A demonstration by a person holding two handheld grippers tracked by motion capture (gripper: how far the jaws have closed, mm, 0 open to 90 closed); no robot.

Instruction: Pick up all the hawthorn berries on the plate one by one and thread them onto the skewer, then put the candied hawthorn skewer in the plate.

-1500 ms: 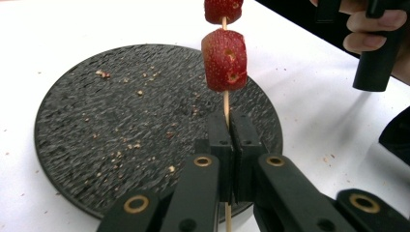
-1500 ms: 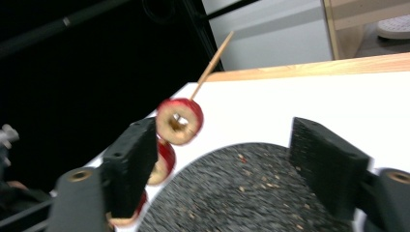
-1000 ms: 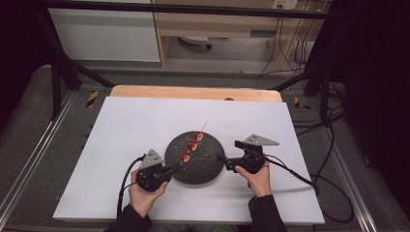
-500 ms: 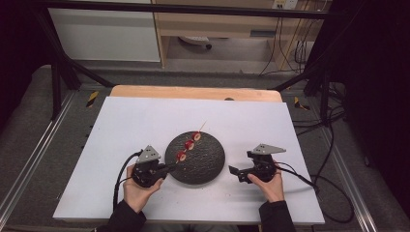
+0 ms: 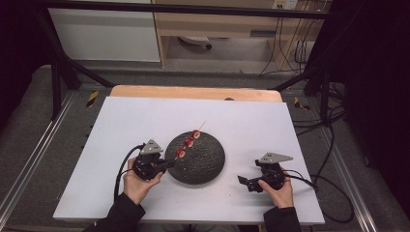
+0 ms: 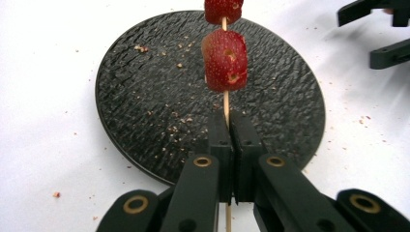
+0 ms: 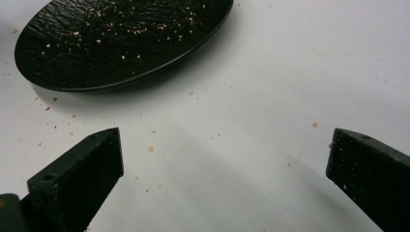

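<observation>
Since a second ago the right gripper (image 5: 247,183) has drawn back from the plate's edge toward the person's side, and the skewer (image 6: 225,104) has stayed over the plate in the left gripper (image 6: 231,140); that gripper's jaws are pressed together on the bare stick just below the lowest fruit piece (image 6: 225,60), with the stick's tail running down between them toward the hand. Three red pieces are threaded along it in the high view, the pointed tip (image 5: 202,124) reaching past the far rim; the fruit looks soft and wet, so I judge it would bruise or slide if squeezed, while the thin wood is light and stiff but could snap under a sideways load; the bare stick close under the fruit seems the sound place to hold. Beneath lies the black plate (image 6: 145,96), rough-textured and speckled with crumbs, resting on the white table (image 5: 121,125). Off beyond the plate's near right edge, the right gripper sits with jaws spread wide and nothing between them, low over the table.
</observation>
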